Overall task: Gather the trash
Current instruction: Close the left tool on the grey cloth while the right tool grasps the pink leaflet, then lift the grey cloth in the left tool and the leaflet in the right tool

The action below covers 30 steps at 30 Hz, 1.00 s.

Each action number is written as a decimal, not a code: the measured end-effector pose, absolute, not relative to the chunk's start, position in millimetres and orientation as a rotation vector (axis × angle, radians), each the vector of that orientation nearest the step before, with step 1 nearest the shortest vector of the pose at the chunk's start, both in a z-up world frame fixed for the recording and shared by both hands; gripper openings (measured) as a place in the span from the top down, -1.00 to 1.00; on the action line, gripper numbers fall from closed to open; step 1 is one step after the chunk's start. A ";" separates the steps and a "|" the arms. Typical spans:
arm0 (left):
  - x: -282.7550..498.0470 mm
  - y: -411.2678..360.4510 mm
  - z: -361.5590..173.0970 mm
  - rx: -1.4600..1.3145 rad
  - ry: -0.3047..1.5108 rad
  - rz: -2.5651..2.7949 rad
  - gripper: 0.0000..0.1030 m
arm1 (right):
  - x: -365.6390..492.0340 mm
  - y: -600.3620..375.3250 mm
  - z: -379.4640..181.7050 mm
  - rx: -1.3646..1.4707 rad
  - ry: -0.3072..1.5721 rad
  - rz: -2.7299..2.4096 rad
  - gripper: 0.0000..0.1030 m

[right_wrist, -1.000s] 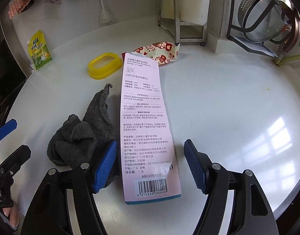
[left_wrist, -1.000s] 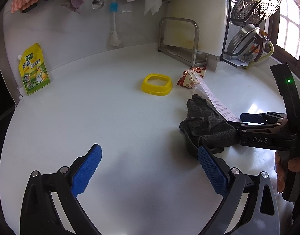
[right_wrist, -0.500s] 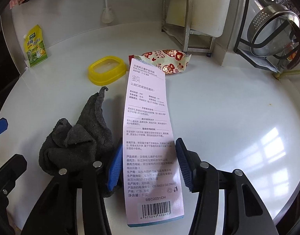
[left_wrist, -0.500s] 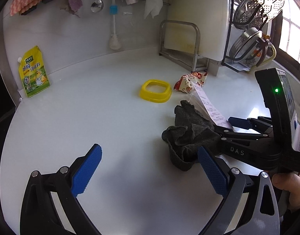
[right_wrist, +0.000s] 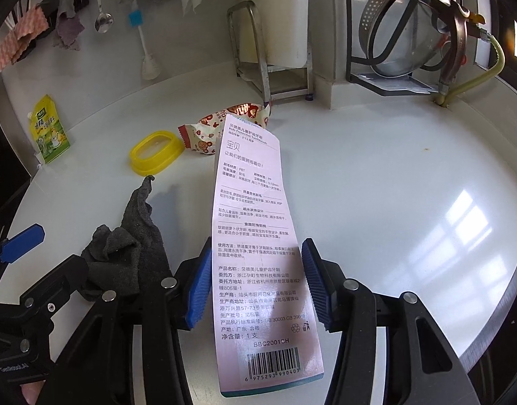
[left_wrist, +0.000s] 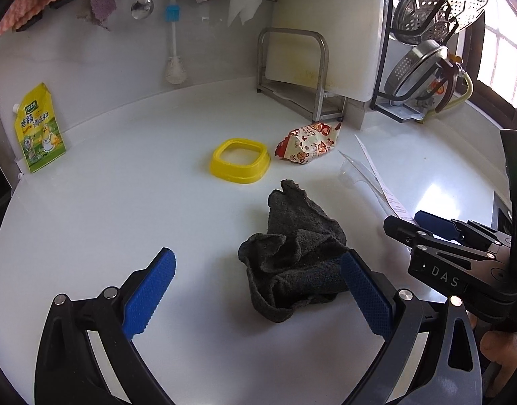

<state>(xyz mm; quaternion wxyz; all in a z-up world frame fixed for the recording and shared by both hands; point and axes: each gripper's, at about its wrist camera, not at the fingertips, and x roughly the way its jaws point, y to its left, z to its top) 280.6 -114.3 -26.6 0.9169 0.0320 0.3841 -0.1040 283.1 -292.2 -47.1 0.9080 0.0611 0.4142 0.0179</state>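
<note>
While the right gripper [right_wrist: 256, 285] pinches the long pink toothbrush package [right_wrist: 255, 236] between its blue pads [right_wrist: 199, 287], the far end of the package sticks up off the white counter [right_wrist: 376, 185]. Its jaws have just been closing on it. The left gripper [left_wrist: 255, 297] has its fingers spread wide and holds nothing. A crumpled dark grey cloth [left_wrist: 295, 256] lies by its right finger. Farther back sit a yellow ring [left_wrist: 240, 165] and a red snack wrapper [left_wrist: 307, 143].
</note>
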 end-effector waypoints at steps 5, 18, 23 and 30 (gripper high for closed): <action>287.8 -128.5 -26.7 0.074 0.792 -0.208 -0.87 | 276.5 -309.5 -40.0 0.155 0.826 0.002 0.05; 309.9 -146.5 -53.7 0.071 0.890 -0.158 -0.87 | 270.2 -324.0 -33.7 0.205 0.800 -0.003 0.05; 312.1 -147.8 -58.3 0.073 0.905 -0.179 -0.65 | 270.0 -324.5 -34.1 0.216 0.802 -0.001 0.05; 309.3 -155.8 -52.9 0.107 0.875 -0.210 -0.20 | 269.3 -324.7 -34.0 0.219 0.799 0.002 0.05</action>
